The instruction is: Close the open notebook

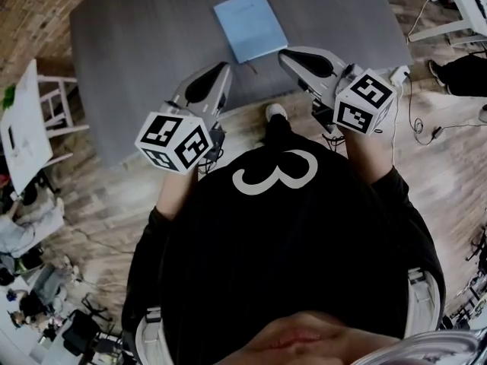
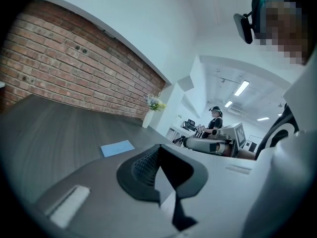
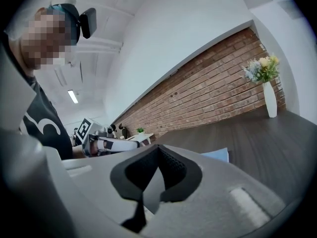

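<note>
nearest the camera, at the bottom of the head view, a black shirt (image 1: 281, 257) with a white numeral is seen. just above it both tools are held up off the tabletop (image 1: 144, 59), each carrying its marker cube (image 1: 175, 141).

the left gripper (image 1: 223, 68) is found left of centre and the right gripper (image 1: 284, 54) right of centre. both are pointed toward the upper middle of the frame. in the left gripper view the fingers (image 2: 143, 166) are seen drawn together at their tips, with nothing held between them. the same is seen of the right gripper's fingers (image 3: 174, 163) in its own view: pressed together and empty.

further off, at the top centre of the head view, the blue notebook (image 1: 249, 23) is seen lying flat on the grey tabletop, apart from both tools. in the left gripper view it appears left of the finger tips (image 2: 117, 148). in the right gripper view only a corner is shown, right of the tips (image 3: 218, 154). a single plain cover is presented, and no spread pages can be made out, so the notebook is judged to be closed already.

farthest away, a brick wall (image 2: 74, 68) and a white vase of flowers (image 3: 270, 103) are seen at the tabletop's far end.

if the cover is indeed shut, nothing more is called for beyond keeping the tools clear. if it is not, a reach forward with parted fingers would be needed.
</note>
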Available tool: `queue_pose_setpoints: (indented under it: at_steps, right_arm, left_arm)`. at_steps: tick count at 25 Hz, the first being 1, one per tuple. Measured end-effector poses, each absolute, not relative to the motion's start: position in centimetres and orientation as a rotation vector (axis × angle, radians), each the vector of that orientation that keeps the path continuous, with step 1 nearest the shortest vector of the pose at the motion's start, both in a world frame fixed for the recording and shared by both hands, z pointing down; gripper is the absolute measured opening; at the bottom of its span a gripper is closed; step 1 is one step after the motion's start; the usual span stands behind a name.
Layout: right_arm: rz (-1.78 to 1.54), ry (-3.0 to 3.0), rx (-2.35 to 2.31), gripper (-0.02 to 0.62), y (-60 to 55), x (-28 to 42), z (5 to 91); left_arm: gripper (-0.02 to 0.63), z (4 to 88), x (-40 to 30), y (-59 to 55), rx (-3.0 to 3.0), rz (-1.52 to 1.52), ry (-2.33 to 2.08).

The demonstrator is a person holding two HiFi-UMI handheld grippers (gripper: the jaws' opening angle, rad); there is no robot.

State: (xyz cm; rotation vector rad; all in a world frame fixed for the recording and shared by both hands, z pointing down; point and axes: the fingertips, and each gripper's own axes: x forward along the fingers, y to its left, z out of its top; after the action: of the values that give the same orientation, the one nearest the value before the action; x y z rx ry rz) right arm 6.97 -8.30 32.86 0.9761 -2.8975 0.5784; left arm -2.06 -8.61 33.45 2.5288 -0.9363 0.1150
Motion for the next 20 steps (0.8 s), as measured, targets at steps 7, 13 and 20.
queue_pose_setpoints:
  at_steps: [7, 13, 20]
  right_arm:
    - [0.599, -2.895, 0.983, 0.0, -8.0, 6.6, 33.1]
    - [0.577, -2.897, 0.976, 0.0, -7.5, 7.2, 32.6]
    - [0.578, -2.906, 0.986, 0.0, -7.9, 7.2, 32.4]
  left_arm:
    - [0.012, 33.2, -2.1, -8.1, 2.543, 0.132, -0.936]
    - [0.012, 33.0, -1.3, -7.5, 2.561, 0.157, -0.942]
    - [0.012, 32.7, -1.2, -7.7, 2.574, 0.17, -0.943]
